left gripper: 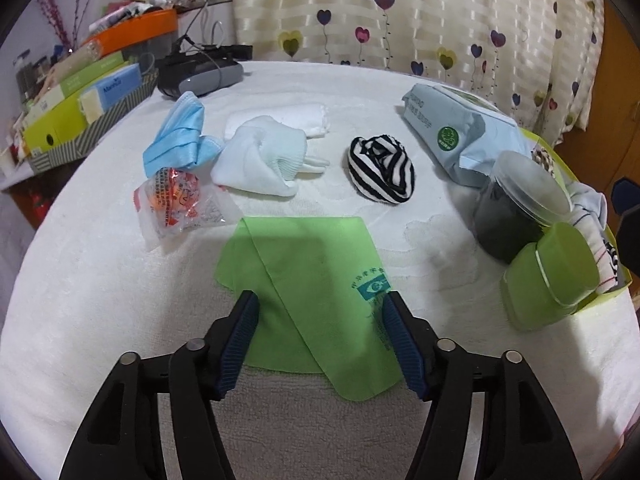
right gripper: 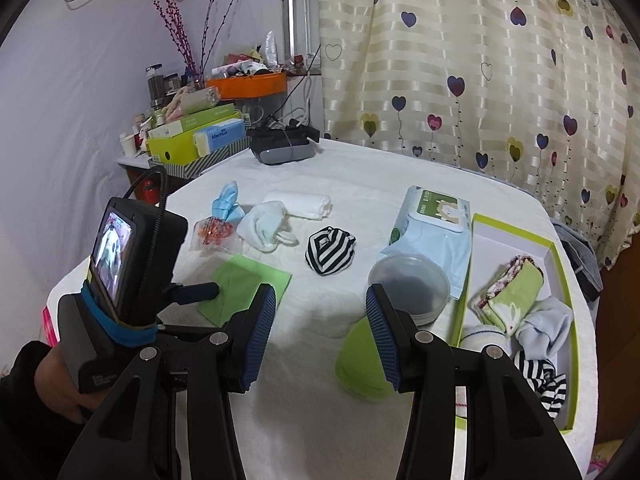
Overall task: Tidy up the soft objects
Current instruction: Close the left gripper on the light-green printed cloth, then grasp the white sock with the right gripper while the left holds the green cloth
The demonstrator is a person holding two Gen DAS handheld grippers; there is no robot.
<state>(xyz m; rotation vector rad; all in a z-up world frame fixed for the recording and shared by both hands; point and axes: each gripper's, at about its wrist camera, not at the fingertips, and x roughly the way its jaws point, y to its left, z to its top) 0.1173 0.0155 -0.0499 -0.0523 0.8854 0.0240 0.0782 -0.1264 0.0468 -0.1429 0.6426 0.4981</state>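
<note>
Left gripper (left gripper: 318,312) spread wide over green cloth (left gripper: 304,280), contact unclear; right gripper (right gripper: 321,308) spread, holding nothing.

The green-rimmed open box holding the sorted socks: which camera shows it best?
The right wrist view. It looks down into the green-rimmed open box, showing its white floor, a folded green cloth and striped and pale socks inside. The left wrist view catches only a green edge at the far right, mostly hidden behind the two jars.
</note>
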